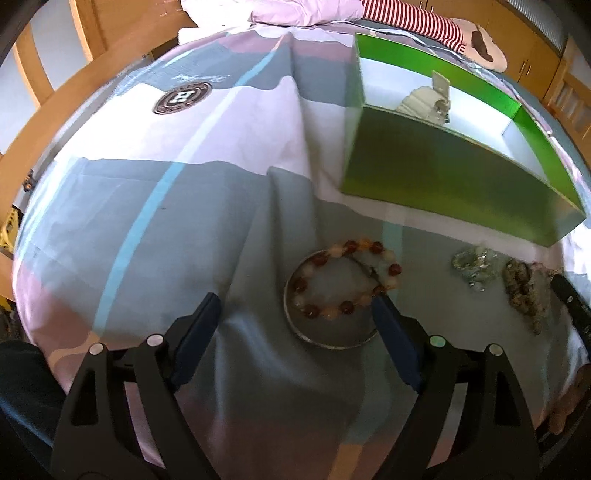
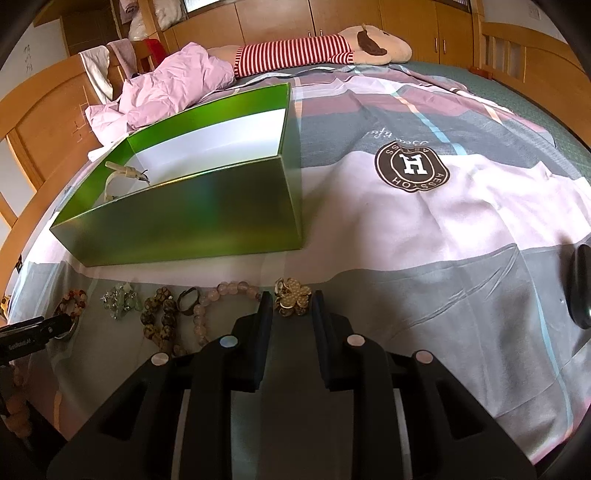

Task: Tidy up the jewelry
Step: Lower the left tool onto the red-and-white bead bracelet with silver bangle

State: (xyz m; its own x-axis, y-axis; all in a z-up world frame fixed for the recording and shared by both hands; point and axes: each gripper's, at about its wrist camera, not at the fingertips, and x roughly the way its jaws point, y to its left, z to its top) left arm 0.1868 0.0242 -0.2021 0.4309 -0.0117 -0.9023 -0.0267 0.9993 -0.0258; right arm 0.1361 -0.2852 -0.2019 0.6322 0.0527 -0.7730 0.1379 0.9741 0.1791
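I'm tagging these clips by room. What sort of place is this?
Most likely a bedroom: the jewelry and the green box sit on a bed's patterned duvet, a plush toy in a striped shirt lies at the far end, and wooden wardrobes line the wall.

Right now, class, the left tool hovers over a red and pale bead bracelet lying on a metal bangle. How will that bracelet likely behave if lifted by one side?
The bracelet is separate beads on a loop, so it will probably sag, not stay round. Its round beads may slip between pads. Since it overlaps the bangle, it might nudge it.
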